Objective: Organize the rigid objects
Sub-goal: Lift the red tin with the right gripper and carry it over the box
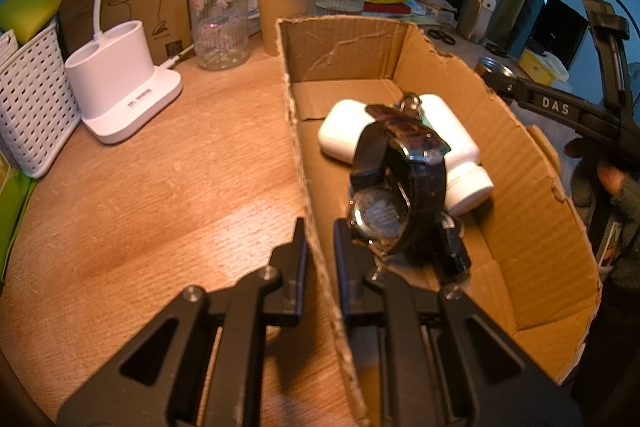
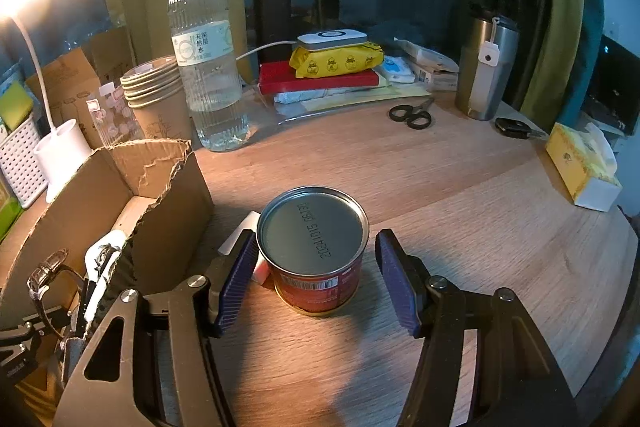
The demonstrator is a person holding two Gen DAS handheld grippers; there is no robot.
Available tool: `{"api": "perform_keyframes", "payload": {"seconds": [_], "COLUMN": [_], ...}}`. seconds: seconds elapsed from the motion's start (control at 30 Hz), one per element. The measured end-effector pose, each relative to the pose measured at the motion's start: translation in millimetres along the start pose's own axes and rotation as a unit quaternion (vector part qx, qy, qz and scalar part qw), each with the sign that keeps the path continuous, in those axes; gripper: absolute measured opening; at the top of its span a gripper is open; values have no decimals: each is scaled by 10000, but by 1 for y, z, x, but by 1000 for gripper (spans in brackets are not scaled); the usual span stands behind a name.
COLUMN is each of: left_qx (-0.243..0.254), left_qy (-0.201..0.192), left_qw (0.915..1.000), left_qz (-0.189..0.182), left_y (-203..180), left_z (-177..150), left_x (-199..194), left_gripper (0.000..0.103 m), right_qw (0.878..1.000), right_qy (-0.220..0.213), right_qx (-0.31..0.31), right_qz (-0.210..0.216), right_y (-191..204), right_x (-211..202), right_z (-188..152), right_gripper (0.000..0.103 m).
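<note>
**A tin can waits between two pads**

The left gripper (image 1: pixel 320 239) is clenched on the side wall of the torn brown cardboard box (image 1: pixel 348 47). One black finger sits outside the wall and one sits inside. In the box lies a dark leather-strap wristwatch (image 1: pixel 400 163). It rests against a white plastic bottle (image 1: pixel 460 155) lying on its side, and a small white case (image 1: pixel 340 135) lies just beside them.

The right gripper (image 2: pixel 316 267) is not holding anything. Its blue pads (image 2: pixel 396 279) stand on each side of a short round tin can with a red label (image 2: pixel 312 247). The left pad is at the can's side, and I cannot tell if it touches. The right pad is apart from the can. The can stands upright on the round wooden table (image 2: pixel 460 227), just beside the box.

Farther back on the table stand a clear water bottle with a green cap (image 2: pixel 204 59), a stack of brown paper cups (image 2: pixel 160 99) and black scissors (image 2: pixel 412 115).
</note>
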State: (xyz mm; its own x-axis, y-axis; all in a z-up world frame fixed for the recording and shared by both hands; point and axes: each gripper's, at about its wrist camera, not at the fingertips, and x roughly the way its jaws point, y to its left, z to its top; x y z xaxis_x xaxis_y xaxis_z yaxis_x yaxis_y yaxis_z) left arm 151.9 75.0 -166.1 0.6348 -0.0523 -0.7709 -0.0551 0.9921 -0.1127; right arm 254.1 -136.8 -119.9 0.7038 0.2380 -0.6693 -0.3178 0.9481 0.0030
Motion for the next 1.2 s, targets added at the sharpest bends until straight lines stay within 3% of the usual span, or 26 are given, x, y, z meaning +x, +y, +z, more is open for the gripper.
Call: {"api": "perform_keyframes", "payload": {"seconds": [0.57, 1.2], "left_qx": [1, 1], "left_qy": [0, 0], "left_qw": [10000, 10000], "left_qz": [2, 3], "left_y": [0, 0], "left_z": [0, 0], "left_x": [0, 0], "left_gripper": [13, 13], "right_qw": [9998, 9968], "right_qy": [-180, -696], "right_qx": [19, -242], "right_qz": [45, 297], "right_y": [1, 29], "right_x": [-15, -72], "right_z": [1, 8], "right_gripper": [57, 57]}}
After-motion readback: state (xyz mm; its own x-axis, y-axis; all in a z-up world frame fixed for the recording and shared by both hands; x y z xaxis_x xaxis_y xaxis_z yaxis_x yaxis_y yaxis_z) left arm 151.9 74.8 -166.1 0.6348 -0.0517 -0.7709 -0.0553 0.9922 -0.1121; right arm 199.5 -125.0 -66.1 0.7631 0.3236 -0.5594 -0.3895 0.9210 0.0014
